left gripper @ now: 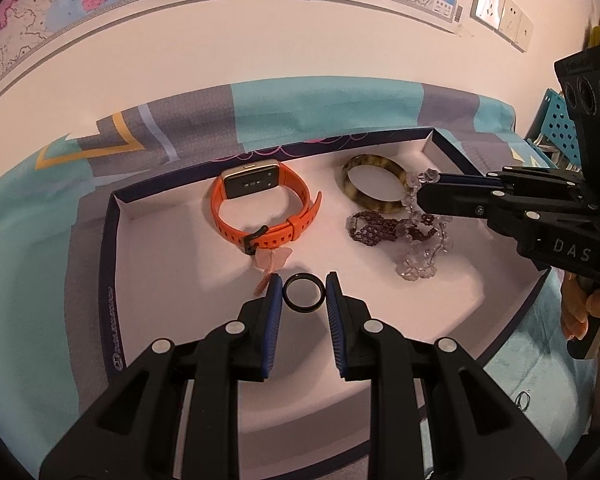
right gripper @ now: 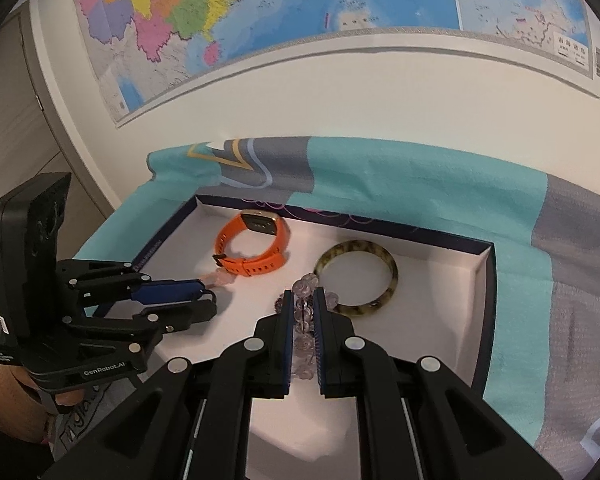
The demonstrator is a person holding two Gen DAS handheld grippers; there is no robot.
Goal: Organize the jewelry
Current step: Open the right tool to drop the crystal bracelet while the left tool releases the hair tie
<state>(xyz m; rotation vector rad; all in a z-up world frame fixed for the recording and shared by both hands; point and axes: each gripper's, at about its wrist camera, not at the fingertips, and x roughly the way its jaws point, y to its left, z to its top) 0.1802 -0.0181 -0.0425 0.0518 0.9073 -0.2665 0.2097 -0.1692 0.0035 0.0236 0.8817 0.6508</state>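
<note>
A shallow white tray (left gripper: 148,264) with a dark rim lies on a teal and grey cloth (left gripper: 300,104), below a wall map (right gripper: 260,20). Taking the orange watch (left gripper: 260,208) inside the tray as the landmark: the left claw (left gripper: 302,294) sits just in front of it, its blue pads closed on a black ring (left gripper: 302,295) held upright between them, above the tray floor. A pale pink beaded piece (left gripper: 274,262) lies between the watch's buckle and that ring. To the right of the watch rests a mottled brown bangle (left gripper: 374,188), and in front of the bangle a dark purple beaded bracelet (left gripper: 374,230). The right claw (right gripper: 303,312), further right of the watch and by the bangle's near edge, is clamped on a clear crystal bead bracelet (right gripper: 305,320), whose beads run between its pads; in the left wrist view more of these beads hang down to the tray floor beside the purple bracelet
</note>
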